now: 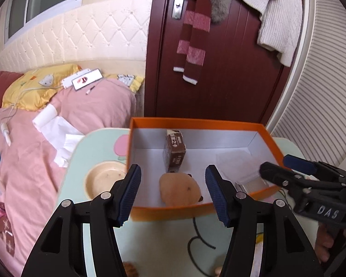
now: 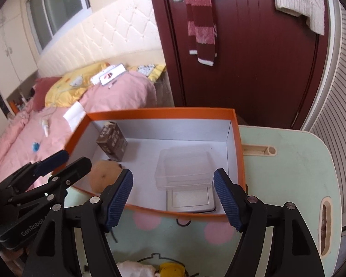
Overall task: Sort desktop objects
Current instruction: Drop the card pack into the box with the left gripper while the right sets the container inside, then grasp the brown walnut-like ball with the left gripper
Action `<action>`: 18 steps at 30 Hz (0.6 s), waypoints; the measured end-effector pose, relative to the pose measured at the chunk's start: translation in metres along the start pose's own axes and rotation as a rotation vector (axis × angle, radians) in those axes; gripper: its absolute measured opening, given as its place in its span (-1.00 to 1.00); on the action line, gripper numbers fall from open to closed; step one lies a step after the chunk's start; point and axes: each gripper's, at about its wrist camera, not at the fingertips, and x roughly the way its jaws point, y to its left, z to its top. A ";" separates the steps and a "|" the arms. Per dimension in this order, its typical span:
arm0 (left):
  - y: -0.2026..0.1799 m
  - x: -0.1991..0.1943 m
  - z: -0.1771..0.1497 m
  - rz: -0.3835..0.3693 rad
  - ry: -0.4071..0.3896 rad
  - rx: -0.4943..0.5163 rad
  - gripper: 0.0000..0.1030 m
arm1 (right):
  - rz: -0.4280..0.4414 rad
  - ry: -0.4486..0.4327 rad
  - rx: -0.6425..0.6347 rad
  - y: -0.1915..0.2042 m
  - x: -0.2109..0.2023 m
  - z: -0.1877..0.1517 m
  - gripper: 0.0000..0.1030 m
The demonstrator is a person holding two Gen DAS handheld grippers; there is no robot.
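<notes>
hovering tools [image 1: 173, 192] over box [image 1: 196, 122]

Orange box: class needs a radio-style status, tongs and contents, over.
Left tongs open, empty. Right tongs open, empty. Orange box holds brown carton, plush toy, clear plastic container. Nothing blocking.

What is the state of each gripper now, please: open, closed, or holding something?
Left gripper: open, holding nothing; the plush toy lies in the orange box beyond it.
Right gripper: open, holding nothing.
</notes>
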 end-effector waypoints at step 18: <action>0.041 -0.009 -0.085 0.087 0.091 0.017 0.30 | -0.095 -0.269 0.011 -0.018 -0.093 -0.134 0.61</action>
